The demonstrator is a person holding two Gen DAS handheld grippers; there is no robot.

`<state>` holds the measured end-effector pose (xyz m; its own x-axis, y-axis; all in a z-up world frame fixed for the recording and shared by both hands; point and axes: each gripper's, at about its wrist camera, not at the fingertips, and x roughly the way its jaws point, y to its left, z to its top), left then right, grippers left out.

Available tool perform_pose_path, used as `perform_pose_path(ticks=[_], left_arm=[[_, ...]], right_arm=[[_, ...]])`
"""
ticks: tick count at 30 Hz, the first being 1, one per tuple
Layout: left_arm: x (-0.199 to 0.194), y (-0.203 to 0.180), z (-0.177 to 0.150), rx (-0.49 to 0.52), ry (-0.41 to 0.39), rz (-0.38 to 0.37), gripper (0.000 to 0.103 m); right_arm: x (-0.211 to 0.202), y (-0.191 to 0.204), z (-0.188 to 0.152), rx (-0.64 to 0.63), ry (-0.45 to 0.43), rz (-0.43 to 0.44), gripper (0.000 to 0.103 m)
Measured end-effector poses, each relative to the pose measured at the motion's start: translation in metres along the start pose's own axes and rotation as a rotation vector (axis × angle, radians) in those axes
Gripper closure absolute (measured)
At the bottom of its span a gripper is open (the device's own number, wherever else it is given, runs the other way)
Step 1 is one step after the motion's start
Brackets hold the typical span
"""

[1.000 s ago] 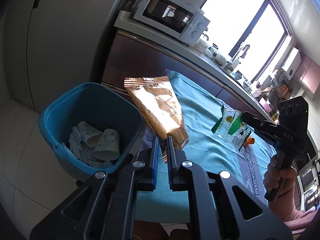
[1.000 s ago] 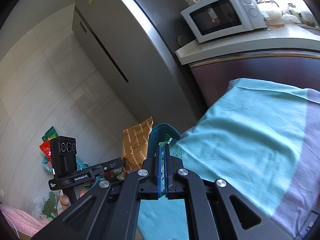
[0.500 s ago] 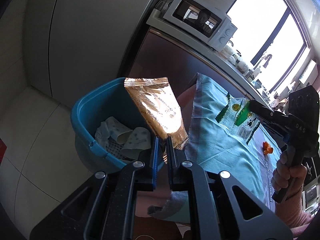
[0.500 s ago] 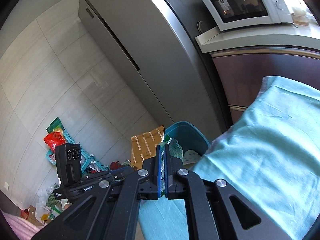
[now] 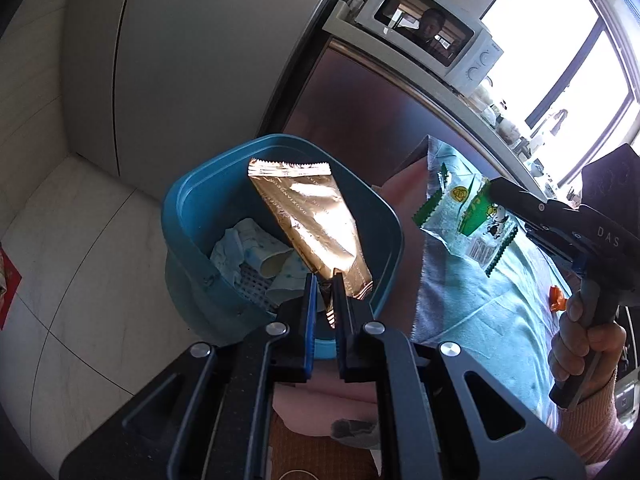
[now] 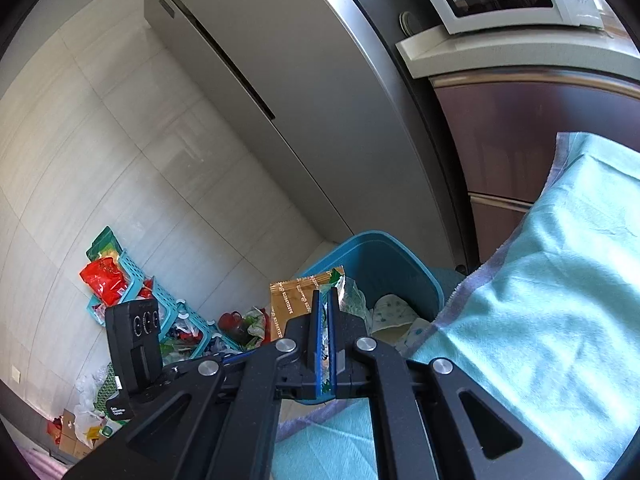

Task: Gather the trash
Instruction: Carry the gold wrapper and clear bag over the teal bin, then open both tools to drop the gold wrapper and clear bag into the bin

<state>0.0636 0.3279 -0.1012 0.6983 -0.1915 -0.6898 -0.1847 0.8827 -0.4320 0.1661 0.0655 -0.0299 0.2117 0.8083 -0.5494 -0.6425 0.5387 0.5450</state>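
The left claw (image 5: pixel 325 280) gripped the long gold foil wrapper (image 5: pixel 310 220) by its near end, its length pointing forward directly over the blue plastic bin (image 5: pixel 192 216). The right claw (image 6: pixel 323 312) pinched the green-and-clear snack packet (image 5: pixel 466 216) over the teal-clothed desk's (image 5: pixel 500 320) bin-side edge, farther off.

left tool (image 5: pixel 325 280) clamped, right tool (image 6: pixel 324 300) clamped

Your left hand-held gripper (image 5: pixel 325 294) hid the gold wrapper's (image 5: pixel 316 220) lower end and the near rim of the blue bin (image 5: pixel 192 216). In the right wrist view, only slivers of the green packet (image 6: pixel 352 300) showed. Its print was too small to read.
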Motion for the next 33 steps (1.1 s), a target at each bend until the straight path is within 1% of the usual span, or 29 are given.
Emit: perform_pose_path(ticks=[11,18,23,27,30,33], left_arm=[[0.016,0.005,0.001,-0.022,0.023,0.022,0.095],[0.022,0.004,0.003,-0.02,0.02,0.025,0.095],[0.022,0.003,0.003,-0.024,0.011,0.027,0.095],[0.023,0.003,0.003,-0.026,0.013,0.024,0.093],[0.02,0.0,0.001,-0.021,0.007,0.013,0.09],[0.014,-0.005,0.0,-0.007,-0.007,-0.001,0.083]], right_arm=[[0.032,-0.005,0.0,0.016,0.05,-0.036,0.101],[0.047,-0.004,-0.004,0.007,0.08,-0.059,0.101],[0.055,-0.006,-0.005,0.017,0.093,-0.072,0.098],[0.054,-0.009,-0.008,0.02,0.099,-0.078,0.098],[0.048,-0.01,-0.009,0.024,0.091,-0.07,0.098],[0.037,-0.009,-0.011,0.007,0.085,-0.063,0.098]])
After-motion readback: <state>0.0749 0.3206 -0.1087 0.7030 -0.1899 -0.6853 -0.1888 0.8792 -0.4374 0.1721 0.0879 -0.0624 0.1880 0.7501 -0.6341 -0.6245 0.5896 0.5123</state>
